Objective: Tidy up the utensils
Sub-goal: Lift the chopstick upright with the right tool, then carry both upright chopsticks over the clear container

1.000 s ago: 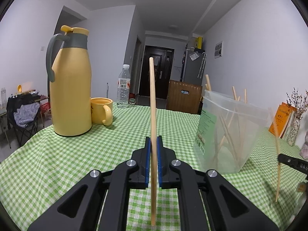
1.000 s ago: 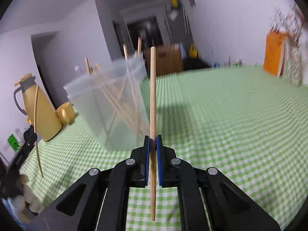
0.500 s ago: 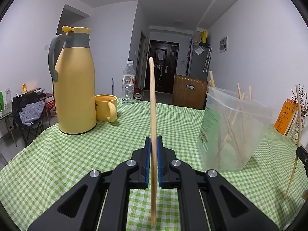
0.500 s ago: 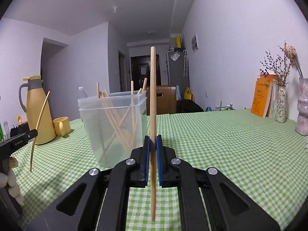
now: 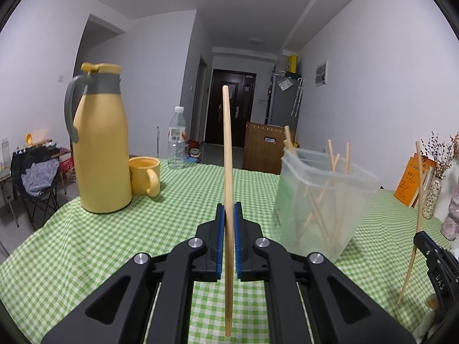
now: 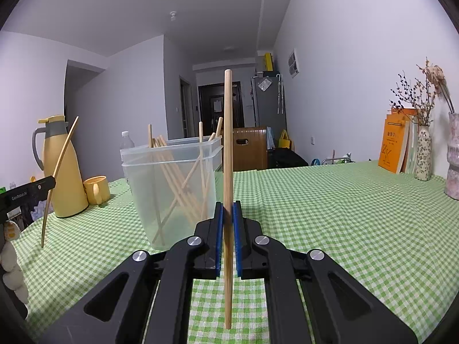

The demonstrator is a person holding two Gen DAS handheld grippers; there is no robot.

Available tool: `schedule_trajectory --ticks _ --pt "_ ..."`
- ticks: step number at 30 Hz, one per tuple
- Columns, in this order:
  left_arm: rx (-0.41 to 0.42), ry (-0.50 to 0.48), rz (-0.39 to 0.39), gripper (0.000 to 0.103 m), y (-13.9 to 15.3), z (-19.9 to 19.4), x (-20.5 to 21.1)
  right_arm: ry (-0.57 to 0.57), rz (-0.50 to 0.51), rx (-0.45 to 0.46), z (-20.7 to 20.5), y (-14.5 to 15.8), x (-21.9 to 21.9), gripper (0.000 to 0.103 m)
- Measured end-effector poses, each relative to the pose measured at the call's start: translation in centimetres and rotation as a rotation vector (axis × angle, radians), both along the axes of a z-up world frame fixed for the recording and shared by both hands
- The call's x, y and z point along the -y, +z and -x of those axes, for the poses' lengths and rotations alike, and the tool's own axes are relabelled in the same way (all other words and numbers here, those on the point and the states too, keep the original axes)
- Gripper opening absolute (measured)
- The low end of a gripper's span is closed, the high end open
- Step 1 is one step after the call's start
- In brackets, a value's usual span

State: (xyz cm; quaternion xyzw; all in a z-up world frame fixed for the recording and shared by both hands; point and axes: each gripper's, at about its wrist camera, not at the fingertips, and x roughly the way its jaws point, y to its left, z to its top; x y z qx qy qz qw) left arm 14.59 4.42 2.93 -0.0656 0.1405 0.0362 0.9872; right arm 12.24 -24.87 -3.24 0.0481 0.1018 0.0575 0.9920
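1. Left tongs (image 5: 228,240) pinch a chopstick (image 5: 227,172) upright above the counter (image 5: 86,246), left of the bin (image 5: 321,200).
2. Right tongs (image 6: 228,238) pinch another stick (image 6: 228,157) near the bin's right side.
3. Risk: a long stick could catch the rim and tip the light bin.
4. Thin sticks may swivel between the pads and miss.

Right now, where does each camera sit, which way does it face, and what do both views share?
Left wrist: on the left tool, facing across the table toward the jug and bin; its chopstick is clamped upright.
Right wrist: on the right tool, facing the bin and vases; its own chopstick is clamped upright.
Shared: jug, bin, mug, and each other's tool at the frame edge.
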Motion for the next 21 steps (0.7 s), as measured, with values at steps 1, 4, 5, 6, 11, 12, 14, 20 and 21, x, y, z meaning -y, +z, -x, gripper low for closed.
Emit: schedule_trajectory --ticks 1,4,5,6,11,12,14,20,21 --pt "0.006 -0.003 -0.002 0.004 0.2 0.1 0.2 0.0 -0.002 0.001 0.0 0.0 0.0 0.007" --pt "0.02 -0.014 -0.006 0.004 0.9 0.4 0.8 0.005 -0.005 0.005 0.1 0.1 0.0 0.007" --pt "0.023 -0.015 -0.008 0.004 1.1 0.4 1.0 0.008 -0.007 0.007 0.1 0.2 0.0 0.007" --pt "0.027 -0.016 -0.007 0.004 1.4 0.3 1.3 0.011 -0.01 0.009 0.1 0.4 0.0 0.007" --pt "0.04 -0.04 0.013 0.004 2.4 0.3 2.1 0.018 -0.018 0.032 0.3 1.2 0.1 0.007" --pt "0.043 -0.047 0.015 0.004 2.6 0.2 2.4 0.019 -0.021 0.037 0.3 1.5 0.1 0.007" --pt "0.046 -0.056 0.016 0.004 2.8 0.2 2.8 0.022 -0.027 0.044 0.3 1.9 0.3 0.007" --pt "0.063 -0.083 0.006 0.004 3.8 0.3 4.0 0.034 -0.027 0.065 0.4 2.8 0.2 0.007" --pt "0.066 -0.084 0.006 0.004 3.9 0.4 4.1 0.038 -0.027 0.069 0.4 3.1 0.2 0.007"
